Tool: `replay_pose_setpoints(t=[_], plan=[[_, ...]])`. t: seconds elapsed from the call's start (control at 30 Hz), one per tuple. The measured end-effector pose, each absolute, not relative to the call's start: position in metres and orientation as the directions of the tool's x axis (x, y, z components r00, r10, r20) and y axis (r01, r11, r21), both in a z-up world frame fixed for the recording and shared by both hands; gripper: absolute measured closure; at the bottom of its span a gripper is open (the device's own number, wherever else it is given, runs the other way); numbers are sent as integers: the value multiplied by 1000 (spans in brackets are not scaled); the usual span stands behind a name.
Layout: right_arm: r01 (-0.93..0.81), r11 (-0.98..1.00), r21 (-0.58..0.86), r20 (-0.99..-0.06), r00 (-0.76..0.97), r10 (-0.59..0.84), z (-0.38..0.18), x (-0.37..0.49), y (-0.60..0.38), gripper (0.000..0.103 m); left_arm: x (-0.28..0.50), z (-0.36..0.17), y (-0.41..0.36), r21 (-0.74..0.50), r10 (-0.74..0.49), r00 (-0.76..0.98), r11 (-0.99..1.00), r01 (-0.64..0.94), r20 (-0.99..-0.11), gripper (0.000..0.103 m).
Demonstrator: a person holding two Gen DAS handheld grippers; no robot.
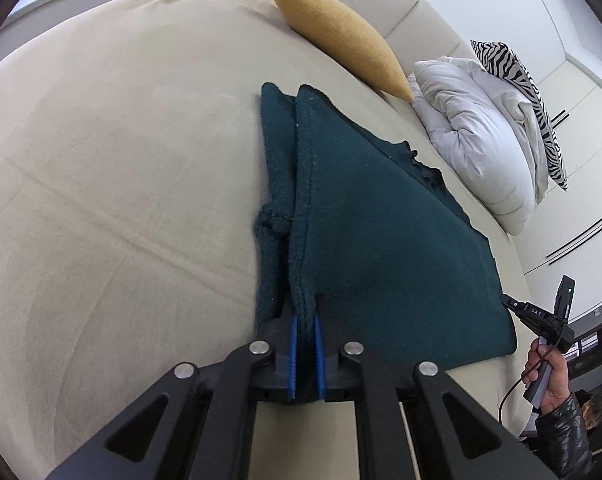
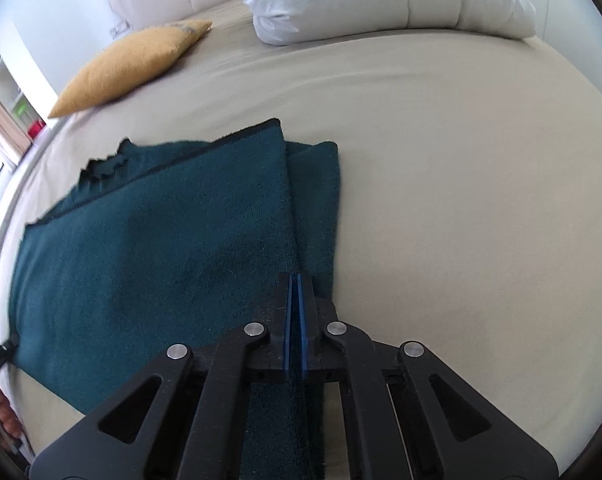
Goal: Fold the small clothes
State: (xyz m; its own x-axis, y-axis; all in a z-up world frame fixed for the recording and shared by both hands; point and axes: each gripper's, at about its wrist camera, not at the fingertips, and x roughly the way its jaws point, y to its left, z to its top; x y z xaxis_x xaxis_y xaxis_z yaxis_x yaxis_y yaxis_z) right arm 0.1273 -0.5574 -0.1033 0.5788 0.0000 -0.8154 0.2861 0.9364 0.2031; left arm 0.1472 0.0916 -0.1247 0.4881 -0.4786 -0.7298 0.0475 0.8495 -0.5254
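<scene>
Teal garment [image 1: 381, 232] lies on the bed [image 1: 101, 160], partly folded; you pinch its doubled edge in your left gripper [image 1: 305, 316] and right gripper [image 2: 294, 292], so further folds likely remain. Yellow cushion [image 1: 341, 36] and white duvet [image 1: 481, 136] sit well apart, blocking nothing.

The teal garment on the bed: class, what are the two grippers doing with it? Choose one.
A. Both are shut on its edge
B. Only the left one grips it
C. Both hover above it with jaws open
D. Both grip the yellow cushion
A: the left gripper and the right gripper each have jaws closed on an edge of the teal garment lying on the bed.
</scene>
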Motion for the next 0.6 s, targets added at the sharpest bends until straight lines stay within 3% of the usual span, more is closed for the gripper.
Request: replay_pose_setpoints(t=[0.2,0.27,0.37,0.43,0.6], plan=[[293,916,276,-762,647,23,-87,107,-564,97,141,-115,97,-540,-475,502,842,20,-722,88],[293,917,272,-755,656,14,-82,104,-563,91,138,-104,97,-518,-449,528,855,19,-721,85],[282,914,290,-751,660,35,-80,104,-562,76,139,-90,91,-485,-426,559,873,48,-712,76],[272,915,298,-746,665,46,-80,105,-557,58,143,-82,82,-451,-412,570,889,79,-711,73],[188,913,361,-717,682,143,-77,115,-529,58,167,-72,49,-410,-414,576,900,146,-704,69]])
